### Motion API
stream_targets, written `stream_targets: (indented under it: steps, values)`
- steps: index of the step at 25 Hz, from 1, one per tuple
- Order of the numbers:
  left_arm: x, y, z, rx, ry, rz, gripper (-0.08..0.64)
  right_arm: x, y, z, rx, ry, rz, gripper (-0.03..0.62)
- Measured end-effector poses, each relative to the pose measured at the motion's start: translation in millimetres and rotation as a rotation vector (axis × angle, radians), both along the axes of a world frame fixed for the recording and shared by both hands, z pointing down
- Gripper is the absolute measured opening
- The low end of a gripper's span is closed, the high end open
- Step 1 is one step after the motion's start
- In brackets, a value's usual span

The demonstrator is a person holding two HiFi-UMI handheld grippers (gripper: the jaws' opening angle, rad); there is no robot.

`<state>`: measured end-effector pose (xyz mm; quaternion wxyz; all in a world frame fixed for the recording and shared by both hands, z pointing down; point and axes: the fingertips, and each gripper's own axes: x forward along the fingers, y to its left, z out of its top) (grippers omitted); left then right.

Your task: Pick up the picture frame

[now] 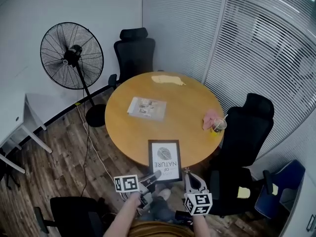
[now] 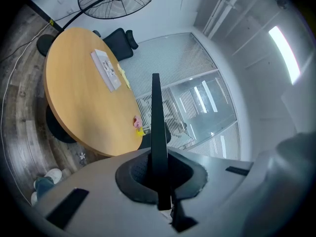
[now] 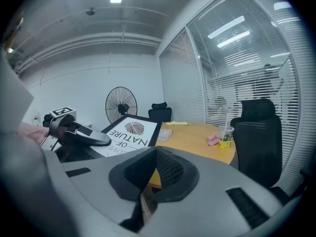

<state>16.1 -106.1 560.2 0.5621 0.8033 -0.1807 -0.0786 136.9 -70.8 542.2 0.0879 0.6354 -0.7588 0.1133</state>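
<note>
The picture frame [image 1: 164, 160] is black with a white print of a leaf above the words "OF NATURE". It is held up over the near edge of the round wooden table [image 1: 123, 127]. My left gripper [image 1: 154, 176] is shut on the frame's lower left edge. In the left gripper view the frame [image 2: 156, 127] runs edge-on between the pads of the left gripper [image 2: 159, 179]. My right gripper [image 1: 190, 180] hangs just right of the frame, apart from it. In the right gripper view its jaws [image 3: 154, 169] are together with nothing between them, and the frame [image 3: 129, 131] and left gripper [image 3: 79, 134] show to the left.
On the table lie a sleeved document [image 1: 146, 107], a yellow cloth [image 1: 168, 79], a pink cloth [image 1: 209, 117] and a cup with a straw [image 1: 218, 125]. Black office chairs [image 1: 245, 127] ring the table. A standing fan [image 1: 72, 56] is at the back left, a white desk [image 1: 12, 115] at the left.
</note>
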Motion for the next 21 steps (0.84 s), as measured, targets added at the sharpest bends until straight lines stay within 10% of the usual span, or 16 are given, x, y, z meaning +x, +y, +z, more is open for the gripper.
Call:
stream_targets:
  steps: [21]
  values:
    - [-6.3,-8.7,4.5,-0.014,-0.005,-0.013,0.035,0.4,-7.5,-1.4,0.007,-0.029,0.002,0.012]
